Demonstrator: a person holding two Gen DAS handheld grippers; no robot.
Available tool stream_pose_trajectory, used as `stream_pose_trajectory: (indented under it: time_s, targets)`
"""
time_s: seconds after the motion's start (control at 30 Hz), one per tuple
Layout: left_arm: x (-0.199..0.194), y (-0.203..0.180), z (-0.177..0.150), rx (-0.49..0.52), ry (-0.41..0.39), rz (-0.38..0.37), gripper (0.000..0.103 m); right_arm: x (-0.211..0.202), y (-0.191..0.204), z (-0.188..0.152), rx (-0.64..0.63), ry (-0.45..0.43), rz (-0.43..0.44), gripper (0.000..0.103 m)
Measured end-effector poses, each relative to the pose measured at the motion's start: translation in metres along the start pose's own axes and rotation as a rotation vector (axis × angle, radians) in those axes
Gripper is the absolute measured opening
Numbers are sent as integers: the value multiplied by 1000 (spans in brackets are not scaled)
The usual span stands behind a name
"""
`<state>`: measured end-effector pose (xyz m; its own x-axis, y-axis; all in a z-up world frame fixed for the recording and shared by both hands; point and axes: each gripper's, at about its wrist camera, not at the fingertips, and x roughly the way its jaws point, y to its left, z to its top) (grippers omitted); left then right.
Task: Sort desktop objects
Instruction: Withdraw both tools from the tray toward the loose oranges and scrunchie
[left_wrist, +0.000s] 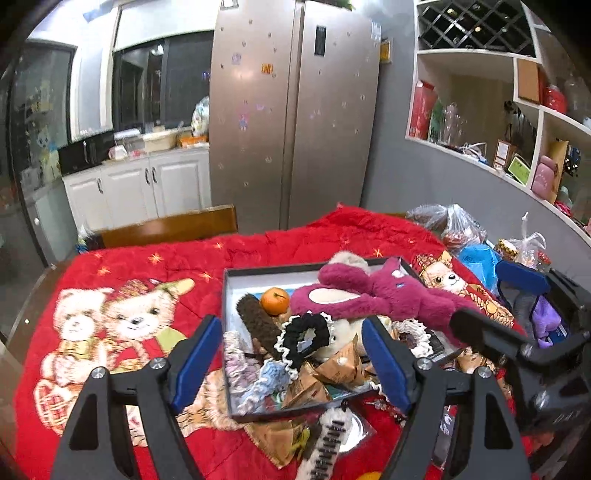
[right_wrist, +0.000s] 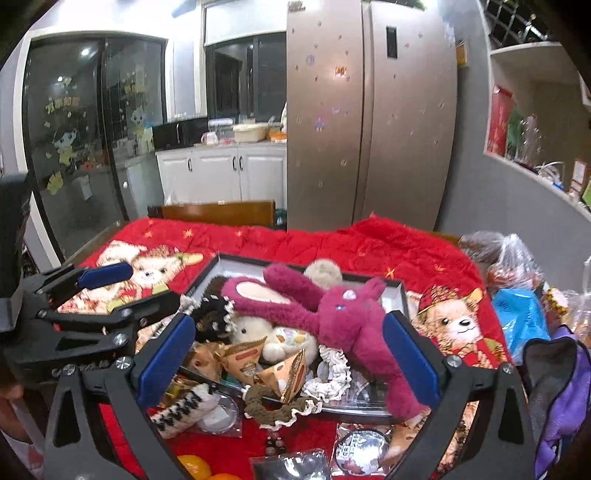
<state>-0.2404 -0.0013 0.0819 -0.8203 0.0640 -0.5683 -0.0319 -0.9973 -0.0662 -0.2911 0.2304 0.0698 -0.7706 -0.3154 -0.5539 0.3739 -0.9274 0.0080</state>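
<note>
Clutter is seen heaped in a shallow grey box (left_wrist: 231, 295) that lies on a red blanket (left_wrist: 155, 269) printed with cartoon bears. A magenta plush toy (left_wrist: 388, 291) is sprawled across the far and right part of the box, one limb hanging over its right wall. Near the far left corner an orange (left_wrist: 274, 301) is set beside a brown scrunchie (left_wrist: 256, 321). A black scrunchie with white trim (left_wrist: 304, 338) is propped towards the middle, and pale knitted scrunchies (left_wrist: 240, 365) are bunched against the near left wall. Brown triangular packets (right_wrist: 284, 369) are piled near the middle, in front of a white plush (right_wrist: 255, 328).

The left gripper (left_wrist: 291, 365) is held above the near side of the box with its blue-padded fingers spread wide; nothing is gripped between them. The right gripper (right_wrist: 291, 362) is likewise spread wide and empty, the plush toy's limb being seen between its pads without being pressed.

On the blanket nearer than the box, a black-and-white hair clip (right_wrist: 184, 406), round packaged items (right_wrist: 364, 450) and two more oranges (right_wrist: 195, 466) are scattered. Plastic bags (left_wrist: 454, 225) are heaped at the far right, and a steel refrigerator (left_wrist: 295, 110) is seen beyond.
</note>
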Motion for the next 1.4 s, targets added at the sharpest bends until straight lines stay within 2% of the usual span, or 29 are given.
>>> stream_pose_trajectory:
  time_s: [0.07, 0.17, 0.3, 0.5, 0.63, 0.73, 0.8, 0.9, 1.0, 1.17, 1.4]
  targets:
    - [-15, -1, 0, -3, -22, 22, 82, -16, 2, 2, 4, -17, 4, 103]
    - [-34, -1, -4, -16, -31, 9, 82, -37, 4, 0, 8, -52, 0, 103]
    - [-56, -3, -23, -13, -38, 10, 82, -60, -2, -14, 58, -76, 22, 103]
    - [-70, -7, -67, -27, -60, -5, 82, -80, -9, -57, 98, -118, 67, 103]
    - [-60, -12, -93, -51, -50, -80, 82, -81, -9, -86, 90, -136, 132, 103]
    - [-49, -21, -109, -44, -44, -114, 82, -73, -7, -107, 81, -115, 152, 103]
    - [-44, -26, -116, -38, -55, -110, 82, -65, -5, -120, 70, -96, 157, 103]
    - [-31, -37, -123, 4, 3, -137, 82, -48, -7, -136, 90, -38, 175, 103]
    - [-22, -44, -129, 33, 34, -108, 82, -36, -6, -143, 77, 5, 156, 103]
    - [-9, -45, -137, 67, 81, -84, 82, -24, -11, -151, 110, 52, 182, 103]
    - [7, -43, -142, 63, 157, -93, 82, -11, -10, -157, 118, 118, 208, 103]
